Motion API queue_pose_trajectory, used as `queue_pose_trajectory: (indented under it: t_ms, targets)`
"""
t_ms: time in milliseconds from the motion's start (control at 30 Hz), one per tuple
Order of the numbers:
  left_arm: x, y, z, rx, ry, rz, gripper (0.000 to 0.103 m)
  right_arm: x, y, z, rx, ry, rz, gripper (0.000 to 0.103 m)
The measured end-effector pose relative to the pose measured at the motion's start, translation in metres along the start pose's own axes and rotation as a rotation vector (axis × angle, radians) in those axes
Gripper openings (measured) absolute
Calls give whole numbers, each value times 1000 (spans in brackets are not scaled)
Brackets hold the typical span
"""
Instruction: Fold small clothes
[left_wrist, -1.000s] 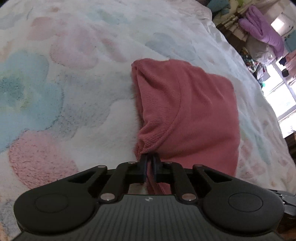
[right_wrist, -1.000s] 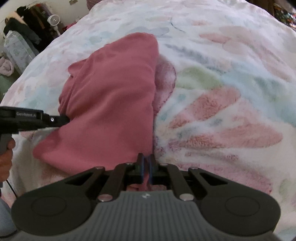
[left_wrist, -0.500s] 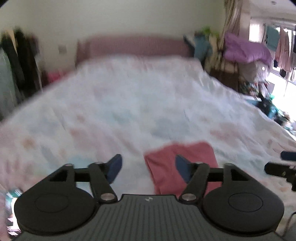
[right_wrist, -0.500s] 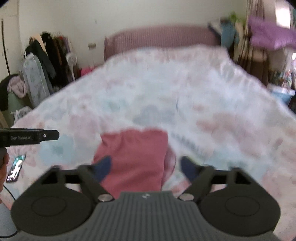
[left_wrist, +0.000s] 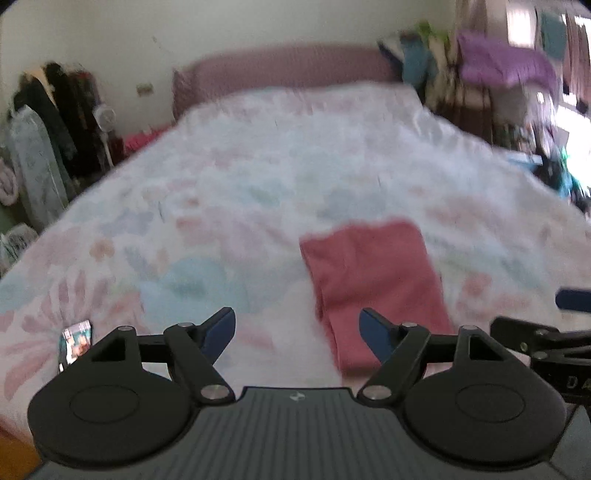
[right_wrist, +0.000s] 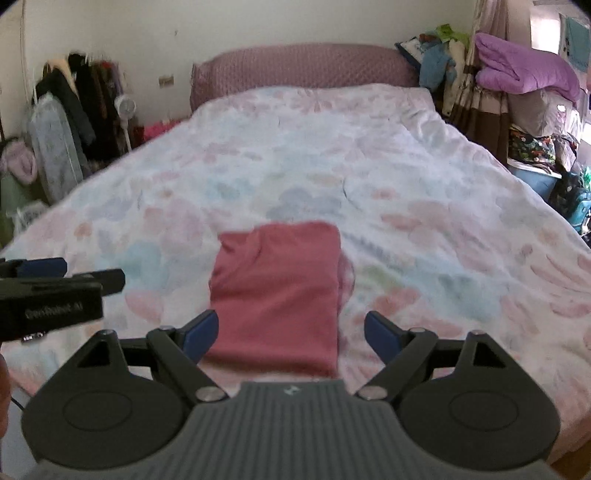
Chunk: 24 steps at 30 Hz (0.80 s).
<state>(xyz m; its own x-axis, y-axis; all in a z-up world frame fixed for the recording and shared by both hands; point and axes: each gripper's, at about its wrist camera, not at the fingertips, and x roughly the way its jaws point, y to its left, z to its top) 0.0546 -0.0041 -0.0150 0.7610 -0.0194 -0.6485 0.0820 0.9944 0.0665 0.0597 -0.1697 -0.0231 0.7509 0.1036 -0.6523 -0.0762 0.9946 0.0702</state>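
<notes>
Your left gripper (left_wrist: 297, 328) and right gripper (right_wrist: 291, 332) gape wide, empty; the folded rose-pink knit garment (right_wrist: 277, 295) at twelve o'clock could spring apart on the fluffy pastel floral blanket (right_wrist: 424, 221).

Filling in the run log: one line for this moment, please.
stage: fold done | red garment: folded, flat on bedspread | left gripper: open, empty | right gripper: open, empty
</notes>
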Motion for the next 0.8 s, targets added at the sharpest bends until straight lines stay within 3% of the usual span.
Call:
queue_pose_trajectory:
  t_ms: [133, 267, 800]
  targets:
    - [6, -8, -22, 18, 101, 6, 89, 5, 9, -21, -29, 62, -10, 82]
    - [5, -12, -35, 27, 139, -18, 89, 8, 11, -43, -35, 113, -29, 82]
    - [-11, -16, -42, 41, 114, -14, 89, -3, 9, -59, -7, 105, -33, 82]
